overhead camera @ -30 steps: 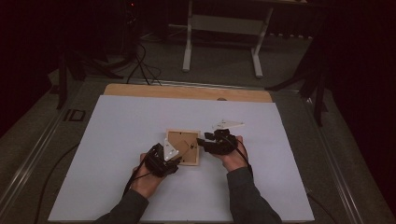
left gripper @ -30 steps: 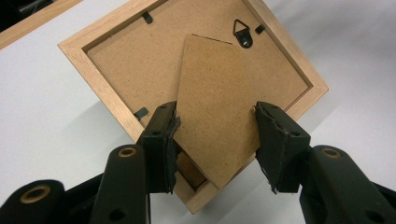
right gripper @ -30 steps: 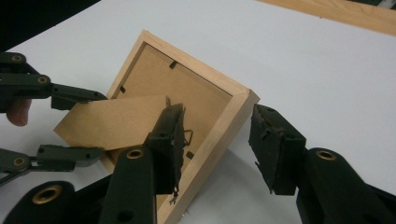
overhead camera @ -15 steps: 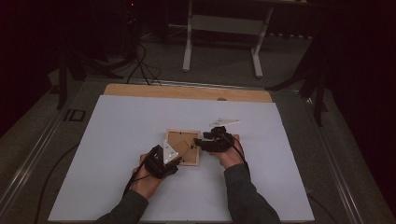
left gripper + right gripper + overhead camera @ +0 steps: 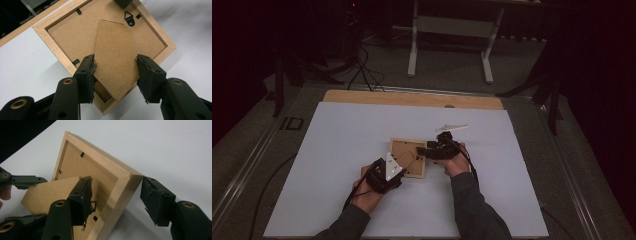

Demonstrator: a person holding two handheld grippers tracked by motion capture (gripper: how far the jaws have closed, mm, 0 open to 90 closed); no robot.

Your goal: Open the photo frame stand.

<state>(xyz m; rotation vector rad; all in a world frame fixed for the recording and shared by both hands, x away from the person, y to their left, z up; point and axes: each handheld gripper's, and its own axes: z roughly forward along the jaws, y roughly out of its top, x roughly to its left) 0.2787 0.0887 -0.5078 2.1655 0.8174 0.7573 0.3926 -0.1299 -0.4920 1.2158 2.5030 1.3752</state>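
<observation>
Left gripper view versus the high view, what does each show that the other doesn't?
The left gripper view shows the fold-out stand between the left gripper jaws, and the metal hanger. The high view shows both forearms, the whole white table, a white strip beyond the right gripper, and the floor with a stand's legs. Both show the picture frame lying back up.

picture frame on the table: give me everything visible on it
The picture frame lies back-up on the white table: light wood rim, brown fibreboard backing, black retaining tabs, a black triangular hanger. Its fibreboard easel stand is folded out between the left gripper jaws, touching the left pad. The right gripper straddles one corner, jaws just opened, its outer pad clear.
</observation>
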